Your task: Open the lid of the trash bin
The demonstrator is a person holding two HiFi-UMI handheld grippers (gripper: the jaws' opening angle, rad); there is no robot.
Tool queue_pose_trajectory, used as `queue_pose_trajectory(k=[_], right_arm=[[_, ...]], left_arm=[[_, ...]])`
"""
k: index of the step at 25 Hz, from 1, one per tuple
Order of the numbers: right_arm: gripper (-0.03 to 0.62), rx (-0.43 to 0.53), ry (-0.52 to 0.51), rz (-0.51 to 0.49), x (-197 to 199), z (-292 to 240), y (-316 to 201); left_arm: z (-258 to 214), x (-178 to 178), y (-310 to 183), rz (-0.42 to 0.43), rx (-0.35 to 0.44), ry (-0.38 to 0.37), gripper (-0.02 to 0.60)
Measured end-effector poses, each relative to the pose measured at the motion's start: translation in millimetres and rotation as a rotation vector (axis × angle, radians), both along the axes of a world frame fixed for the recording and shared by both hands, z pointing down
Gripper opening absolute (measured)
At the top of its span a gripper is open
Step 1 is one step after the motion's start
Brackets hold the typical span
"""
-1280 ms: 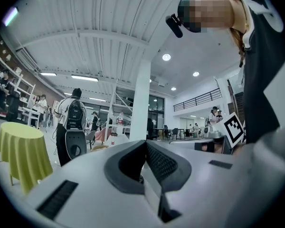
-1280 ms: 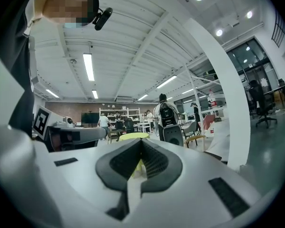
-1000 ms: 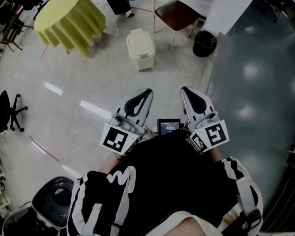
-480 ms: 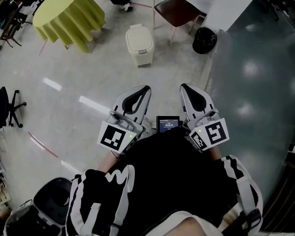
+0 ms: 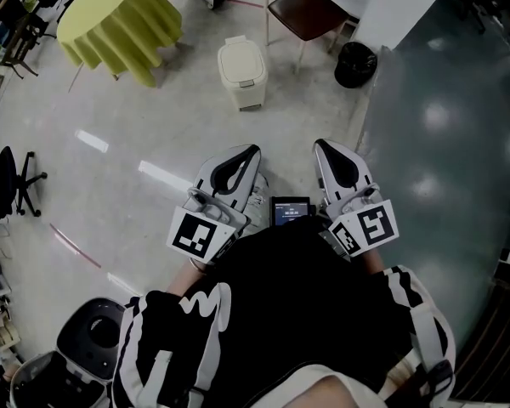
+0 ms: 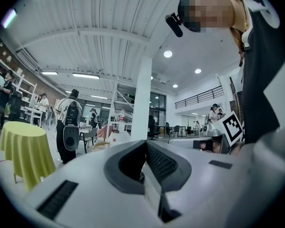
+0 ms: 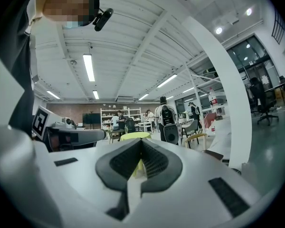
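approach step: the cream trash bin [image 5: 243, 82] stands well ahead on the floor, lid [image 5: 240, 60] down. left gripper [image 5: 248, 154] and right gripper [image 5: 325, 149] sit at waist height, jaws together, empty. next likely means walking in and reaching for the lid.

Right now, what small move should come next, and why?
Probably step toward the trash bin: its lid looks closed and it stands far ahead on the floor, while the left gripper and right gripper are held shut near the body.

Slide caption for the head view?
Left claw and right claw shut, held near the waist; cream trash bin, lid closed, stands on the floor ahead.
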State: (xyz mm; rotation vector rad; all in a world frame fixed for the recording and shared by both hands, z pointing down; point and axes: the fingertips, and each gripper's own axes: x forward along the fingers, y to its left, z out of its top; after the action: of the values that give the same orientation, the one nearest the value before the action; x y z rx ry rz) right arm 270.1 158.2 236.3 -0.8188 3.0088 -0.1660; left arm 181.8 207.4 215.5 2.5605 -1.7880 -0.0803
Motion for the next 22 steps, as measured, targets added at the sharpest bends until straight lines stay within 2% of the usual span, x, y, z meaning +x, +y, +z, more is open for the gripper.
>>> queue_pose_trajectory(k=[14,19,22], right_arm=[[0.003,-0.008,0.006,-0.002,-25,0,-36],[0.003,-0.001,0.007,-0.002,-39,-4,-56],[0.004,0.0,0.007,0.005,-43,-4,-69]], left_arm=[[0,-25,-37,-0.008,0.004,0.024,0.008],[1,-40,-60,-0.016,-0.004,0.009,0.008],[1,-42,-72,0.004,0.0,0.026,0.008]])
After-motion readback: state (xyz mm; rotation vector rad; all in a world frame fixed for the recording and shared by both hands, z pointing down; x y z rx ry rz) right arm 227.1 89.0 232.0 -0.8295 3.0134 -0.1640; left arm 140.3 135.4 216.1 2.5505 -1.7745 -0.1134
